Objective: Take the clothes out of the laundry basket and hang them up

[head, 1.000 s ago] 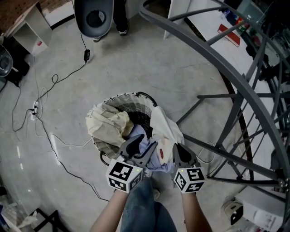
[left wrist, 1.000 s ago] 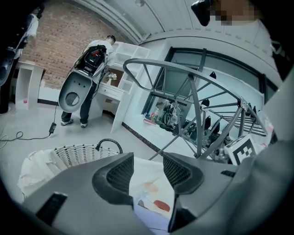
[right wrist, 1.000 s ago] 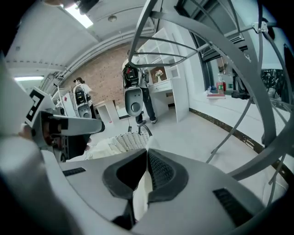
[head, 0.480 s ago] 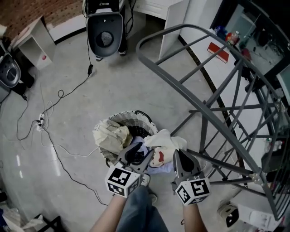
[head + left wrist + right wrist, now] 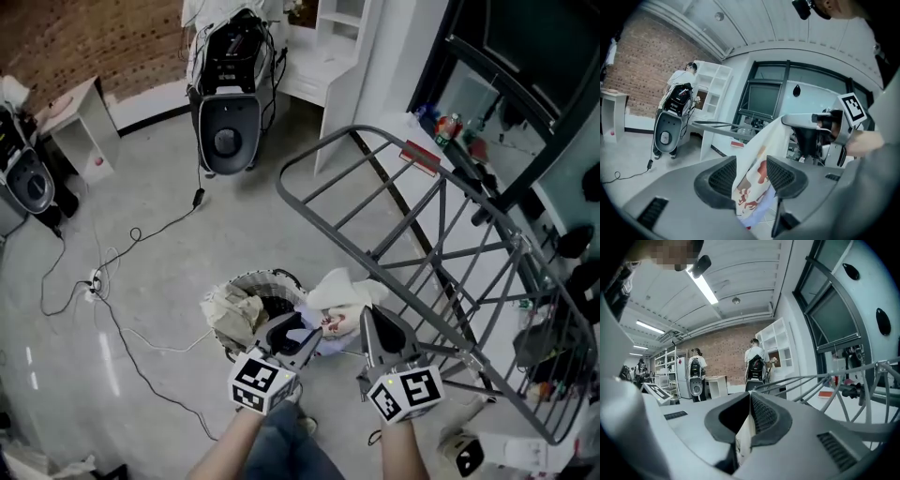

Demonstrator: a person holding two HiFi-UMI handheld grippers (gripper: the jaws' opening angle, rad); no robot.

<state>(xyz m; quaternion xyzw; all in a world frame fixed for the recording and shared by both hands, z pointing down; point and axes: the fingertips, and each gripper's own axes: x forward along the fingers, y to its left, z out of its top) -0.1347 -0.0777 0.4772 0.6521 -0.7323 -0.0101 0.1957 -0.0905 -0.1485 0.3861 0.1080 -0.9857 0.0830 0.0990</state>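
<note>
A white garment with red print [image 5: 345, 292] hangs above the wicker laundry basket [image 5: 267, 277]. My right gripper [image 5: 373, 314] is shut on its upper edge, and in the right gripper view the cloth [image 5: 743, 441] is pinched between the pads. My left gripper [image 5: 298, 330] sits just left of it with its jaws wide. In the left gripper view the garment [image 5: 757, 168] drapes loosely between the pads [image 5: 723, 177] and runs up to the right gripper [image 5: 811, 126]. A beige cloth [image 5: 230, 305] lies in the basket. The grey drying rack [image 5: 403, 225] stands to the right.
A black-and-white machine [image 5: 227, 122] stands at the back, and cables [image 5: 112, 281] trail over the concrete floor. White shelving [image 5: 333, 37] and a small white table [image 5: 80, 112] line the far wall. Two people [image 5: 757, 364] stand at the shelves.
Both grippers have risen with the white garment, lifting it up out of the basket. The basket now looks smaller and further below, and more of the rack and room shows.
</note>
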